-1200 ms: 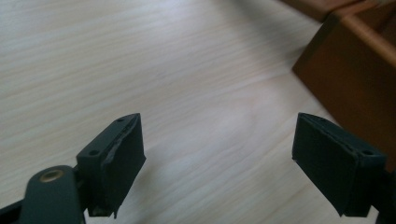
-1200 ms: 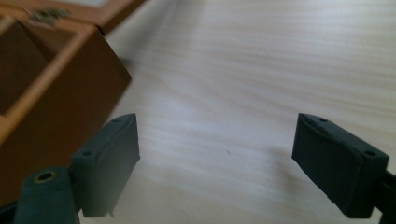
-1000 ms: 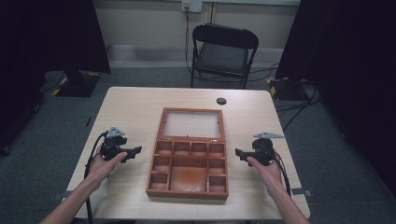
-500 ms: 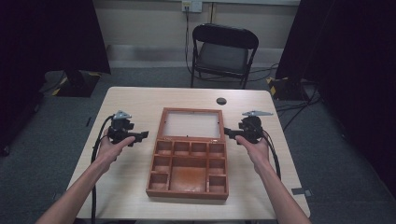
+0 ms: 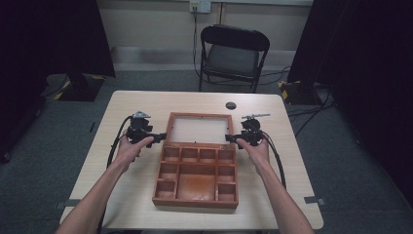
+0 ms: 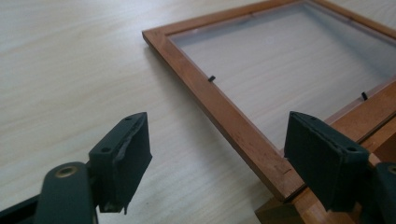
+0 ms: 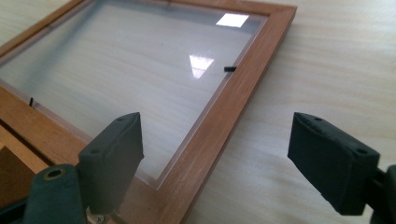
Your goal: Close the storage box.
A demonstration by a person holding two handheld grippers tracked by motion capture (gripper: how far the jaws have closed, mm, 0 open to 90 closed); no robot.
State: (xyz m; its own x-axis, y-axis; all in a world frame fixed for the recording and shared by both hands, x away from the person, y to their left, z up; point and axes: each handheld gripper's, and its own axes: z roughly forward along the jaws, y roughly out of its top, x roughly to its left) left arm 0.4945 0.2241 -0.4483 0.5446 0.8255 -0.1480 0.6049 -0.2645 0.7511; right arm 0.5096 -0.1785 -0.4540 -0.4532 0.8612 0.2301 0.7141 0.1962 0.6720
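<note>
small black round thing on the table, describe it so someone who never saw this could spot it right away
Start at the light wooden table and find the brown wooden compartment box with its glass-paned lid lying open flat. Just beyond the lid's far right corner, towards the black folding chair, lies the small black round disc, alone and apart from everything else.

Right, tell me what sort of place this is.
Probably a recording studio or lab, not a home: black curtains hang at both sides, cables trail over grey carpet, and a folding chair faces a bare table.

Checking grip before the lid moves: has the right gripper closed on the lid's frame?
No: the right gripper stands wide open, straddling the lid frame.
</note>
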